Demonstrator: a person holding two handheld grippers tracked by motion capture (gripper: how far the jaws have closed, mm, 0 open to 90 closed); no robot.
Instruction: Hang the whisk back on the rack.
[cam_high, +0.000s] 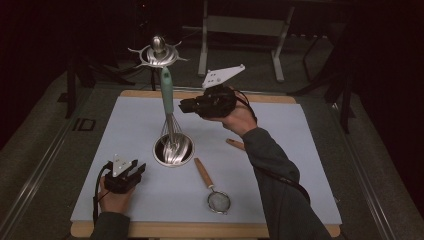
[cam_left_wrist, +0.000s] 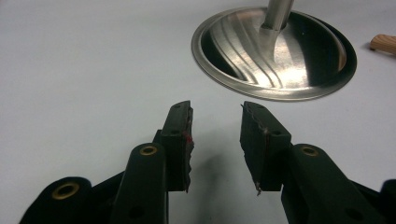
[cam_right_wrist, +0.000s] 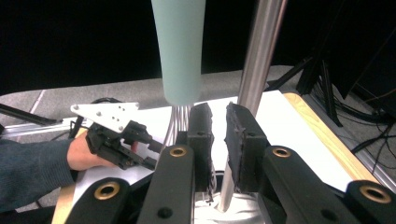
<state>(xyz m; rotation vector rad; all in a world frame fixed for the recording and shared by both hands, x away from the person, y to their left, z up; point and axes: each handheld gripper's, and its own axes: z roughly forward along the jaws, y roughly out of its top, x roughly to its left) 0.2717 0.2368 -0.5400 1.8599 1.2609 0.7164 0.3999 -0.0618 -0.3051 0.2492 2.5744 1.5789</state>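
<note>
On the rack (cam_high: 161, 55), the whisk (cam_high: 169, 107) already hangs; the right gripper (cam_high: 186, 105) sits just beside its handle, jaws nearly closed, empty. The strainer (cam_high: 212, 191) lies unhung beyond the base (cam_high: 173, 150); the left gripper (cam_high: 137, 170) waits wide open.

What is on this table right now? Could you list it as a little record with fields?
Surface: pale blue mat on a wooden table.
Stand: metal utensil stand, pole rising from a round steel base.
Whisk: teal-handled whisk hanging upright on the stand, wires down by the base.
Strainer: small mesh strainer, wooden handle, lying flat on the mat.
Left gripper: open, nothing between its jaws, low on the mat near the base.
Right gripper: raised beside the whisk; jaws narrowly apart, nothing clearly held.
</note>
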